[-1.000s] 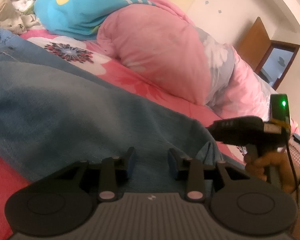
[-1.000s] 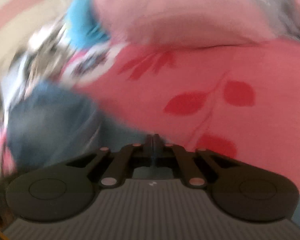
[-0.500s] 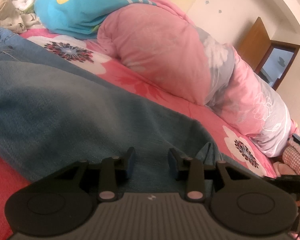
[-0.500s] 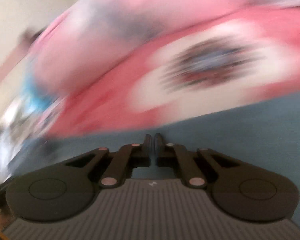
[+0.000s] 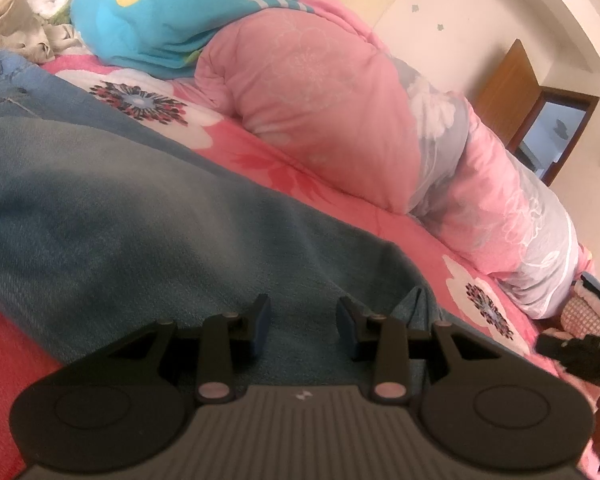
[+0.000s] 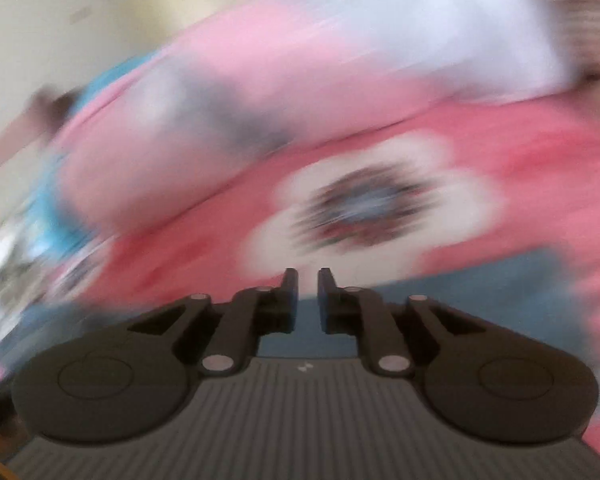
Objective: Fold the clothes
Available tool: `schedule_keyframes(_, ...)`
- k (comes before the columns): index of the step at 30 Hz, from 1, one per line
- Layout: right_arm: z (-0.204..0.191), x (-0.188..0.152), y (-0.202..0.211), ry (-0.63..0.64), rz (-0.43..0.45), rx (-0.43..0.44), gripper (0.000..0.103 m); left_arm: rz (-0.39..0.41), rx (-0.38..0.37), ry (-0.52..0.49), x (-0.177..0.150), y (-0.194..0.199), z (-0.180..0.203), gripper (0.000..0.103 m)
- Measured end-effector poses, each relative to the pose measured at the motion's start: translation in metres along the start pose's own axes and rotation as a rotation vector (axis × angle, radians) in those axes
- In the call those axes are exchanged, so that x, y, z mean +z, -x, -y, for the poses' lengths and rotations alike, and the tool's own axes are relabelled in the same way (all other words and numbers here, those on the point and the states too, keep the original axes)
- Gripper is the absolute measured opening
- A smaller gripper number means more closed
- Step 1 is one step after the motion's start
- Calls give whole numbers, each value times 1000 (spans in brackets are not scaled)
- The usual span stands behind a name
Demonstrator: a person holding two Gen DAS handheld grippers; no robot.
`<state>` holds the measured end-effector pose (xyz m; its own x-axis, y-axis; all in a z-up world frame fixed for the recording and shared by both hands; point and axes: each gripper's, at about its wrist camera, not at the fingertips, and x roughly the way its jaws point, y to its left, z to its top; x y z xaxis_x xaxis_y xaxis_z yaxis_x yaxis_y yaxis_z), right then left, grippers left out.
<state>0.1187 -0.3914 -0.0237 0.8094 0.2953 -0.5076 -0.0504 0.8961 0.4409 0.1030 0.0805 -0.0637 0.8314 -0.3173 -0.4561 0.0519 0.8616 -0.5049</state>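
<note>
A bed (image 5: 268,168) in a pink flowered sheet carries everything — blue jeans (image 5: 148,220) spread flat across the near left, a rolled pink quilt (image 5: 340,120) along the far side, a turquoise blanket (image 5: 172,12) and crumpled beige clothes (image 5: 16,28) far left.

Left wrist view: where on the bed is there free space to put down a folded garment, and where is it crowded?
Free: the strip of flowered sheet between the jeans and the pink quilt, widest near the flower print at right. Also the red patch at lower left. Crowded: the far left corner, with the blue pillow and the heap of clothes.
</note>
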Motion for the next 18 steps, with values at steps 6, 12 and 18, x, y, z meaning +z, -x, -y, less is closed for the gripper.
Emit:
schedule_keyframes(6,-38,-39,-26,128,-178,121,17,0,-3,5,1,0,-2,38)
schedule_keyframes(12,56,-29,50,47,-110,-245,17,-5,7,-6,1,-1,-1,38)
schedule_keyframes(18,43,-22,110,48,-37,-474,20,-6,12,-11,1,-1,1,38)
